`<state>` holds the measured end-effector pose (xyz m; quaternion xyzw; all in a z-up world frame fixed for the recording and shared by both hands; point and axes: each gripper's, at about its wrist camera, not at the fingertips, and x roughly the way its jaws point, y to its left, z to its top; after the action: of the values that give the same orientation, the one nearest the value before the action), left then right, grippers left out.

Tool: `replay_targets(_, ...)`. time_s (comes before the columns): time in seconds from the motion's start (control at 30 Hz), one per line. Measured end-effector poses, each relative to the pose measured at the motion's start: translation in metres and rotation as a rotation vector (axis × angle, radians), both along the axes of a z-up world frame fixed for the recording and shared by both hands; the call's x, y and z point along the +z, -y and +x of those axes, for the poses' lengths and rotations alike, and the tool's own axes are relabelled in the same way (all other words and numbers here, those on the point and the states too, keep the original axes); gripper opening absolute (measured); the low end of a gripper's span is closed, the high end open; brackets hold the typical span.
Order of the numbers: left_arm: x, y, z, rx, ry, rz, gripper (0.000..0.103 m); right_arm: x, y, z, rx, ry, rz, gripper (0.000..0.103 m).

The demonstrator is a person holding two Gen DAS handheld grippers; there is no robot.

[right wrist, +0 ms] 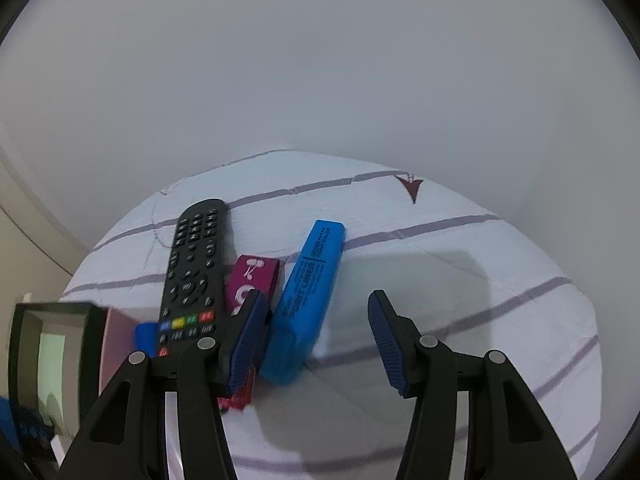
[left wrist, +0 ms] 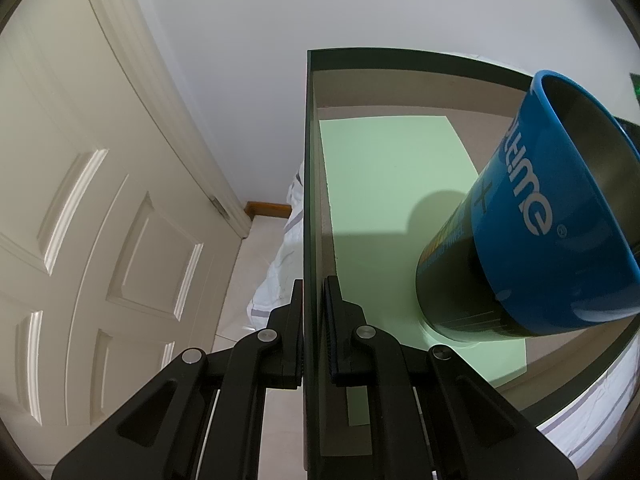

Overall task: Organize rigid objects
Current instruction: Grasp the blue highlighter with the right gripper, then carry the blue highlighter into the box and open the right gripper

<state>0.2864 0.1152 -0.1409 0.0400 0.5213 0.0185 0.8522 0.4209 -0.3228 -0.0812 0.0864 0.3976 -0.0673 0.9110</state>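
My left gripper is shut on the upright left wall of a dark open box with a pale green bottom. A blue mug with white lettering stands inside it, to the right of the fingers. My right gripper is open and empty above a white striped bedsheet. A blue highlighter lies just inside its left finger. A magenta earphone box and a black remote control lie further left. The box also shows at the far left of the right wrist view.
A cream panelled door and a white wall stand to the left of the box, with tiled floor below. The bed's far edge meets a plain white wall in the right wrist view.
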Motion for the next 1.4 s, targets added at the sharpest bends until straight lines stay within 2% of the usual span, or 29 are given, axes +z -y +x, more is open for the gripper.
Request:
replay_targets(0.23,0.001,0.000,0.001,0.001,-0.001,-0.001,0.006,-0.008,0.001,0.014,-0.019,-0.046,-0.043,0.055)
replay_targets(0.33,0.002,0.000,0.000,0.000,0.000,-0.003,0.006,-0.014,0.000,0.010,0.021,-0.045,-0.068,0.054)
replay_targets(0.37,0.002,0.000,0.000,-0.001,0.001,-0.002,0.006,-0.014,0.000,0.007,0.031,-0.050,-0.077,0.049)
replay_targets(0.47,0.001,-0.001,0.000,-0.002,0.001,-0.003,0.006,-0.013,-0.002,-0.009,0.062,-0.066,-0.126,0.026)
replay_targets(0.73,0.001,-0.004,0.000,-0.002,0.002,-0.007,0.006,-0.016,-0.005,-0.072,0.096,-0.032,-0.214,0.026)
replay_targets(0.93,0.001,-0.005,0.000,0.001,0.002,-0.007,0.006,-0.008,-0.010,-0.109,0.125,0.024,-0.208,0.026)
replay_targets(1.13,0.000,-0.006,0.000,0.002,0.003,-0.007,0.006,0.013,-0.024,-0.136,0.156,0.083,-0.202,0.026)
replay_targets(1.4,-0.001,-0.004,-0.001,0.001,0.004,-0.005,0.006,0.047,-0.079,-0.156,0.253,0.191,-0.200,0.026)
